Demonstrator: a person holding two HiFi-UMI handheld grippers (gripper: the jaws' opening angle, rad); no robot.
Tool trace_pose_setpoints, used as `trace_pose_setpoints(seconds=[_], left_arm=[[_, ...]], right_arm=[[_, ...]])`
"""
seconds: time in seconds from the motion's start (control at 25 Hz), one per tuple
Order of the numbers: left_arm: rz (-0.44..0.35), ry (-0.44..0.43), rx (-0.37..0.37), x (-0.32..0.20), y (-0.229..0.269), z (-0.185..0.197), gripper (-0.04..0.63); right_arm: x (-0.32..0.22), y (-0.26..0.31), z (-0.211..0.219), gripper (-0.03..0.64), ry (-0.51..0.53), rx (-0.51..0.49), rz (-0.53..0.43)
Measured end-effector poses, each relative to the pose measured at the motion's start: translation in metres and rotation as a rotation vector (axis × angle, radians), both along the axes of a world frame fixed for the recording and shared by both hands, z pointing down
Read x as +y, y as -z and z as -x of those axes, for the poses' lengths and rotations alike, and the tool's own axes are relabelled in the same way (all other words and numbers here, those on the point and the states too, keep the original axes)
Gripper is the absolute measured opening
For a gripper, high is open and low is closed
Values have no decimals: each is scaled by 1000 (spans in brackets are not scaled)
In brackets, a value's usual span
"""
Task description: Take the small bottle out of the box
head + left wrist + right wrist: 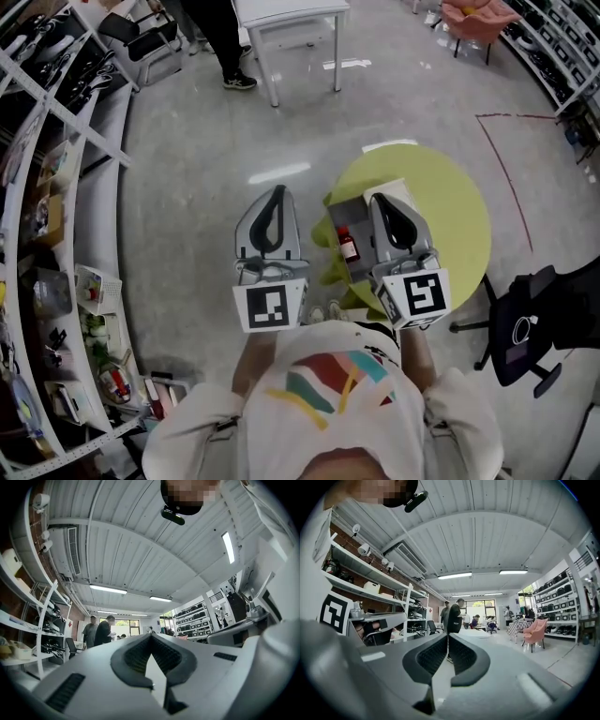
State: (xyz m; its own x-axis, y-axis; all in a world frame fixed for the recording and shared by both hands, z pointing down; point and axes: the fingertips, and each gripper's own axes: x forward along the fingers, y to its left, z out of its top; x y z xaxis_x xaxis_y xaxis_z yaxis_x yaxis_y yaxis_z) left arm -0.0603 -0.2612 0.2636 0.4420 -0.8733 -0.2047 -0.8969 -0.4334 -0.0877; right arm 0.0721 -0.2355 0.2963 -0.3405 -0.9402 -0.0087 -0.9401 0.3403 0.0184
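Observation:
The small bottle (348, 246), brown with a red cap, lies inside an open grey box (339, 212) on a round yellow-green table (455, 220). My right gripper (382, 199) is held over the box's right part, above the bottle, its jaws shut and empty. My left gripper (275, 192) hovers over the floor left of the table, also shut with nothing in it. Both gripper views look out level across the room, not at the box. In them the left gripper (151, 637) and the right gripper (447, 634) show their tips closed together.
Shelving full of goods (52, 197) lines the left side. A white table (291, 14) and a standing person's legs (225, 47) are at the far end. A black office chair (530, 328) stands right of the round table, with a pink chair (478, 14) far right.

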Motion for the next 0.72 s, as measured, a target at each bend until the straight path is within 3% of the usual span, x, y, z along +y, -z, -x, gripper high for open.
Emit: trace_pose_setpoints(seconds=[0.2, 0.36, 0.44, 0.72], left_arm=[[18, 4, -9, 4, -6, -1, 14], [26, 7, -22, 7, -10, -1, 14], [33, 11, -24, 7, -13, -2, 14], [44, 15, -41, 9, -22, -4, 14]], right_arm=[[-6, -14, -1, 48, 42, -5, 74], [-14, -37, -5, 54, 47, -55, 201], [-17, -51, -5, 111, 58, -37, 248], [-22, -97, 0, 201, 90, -1, 365]])
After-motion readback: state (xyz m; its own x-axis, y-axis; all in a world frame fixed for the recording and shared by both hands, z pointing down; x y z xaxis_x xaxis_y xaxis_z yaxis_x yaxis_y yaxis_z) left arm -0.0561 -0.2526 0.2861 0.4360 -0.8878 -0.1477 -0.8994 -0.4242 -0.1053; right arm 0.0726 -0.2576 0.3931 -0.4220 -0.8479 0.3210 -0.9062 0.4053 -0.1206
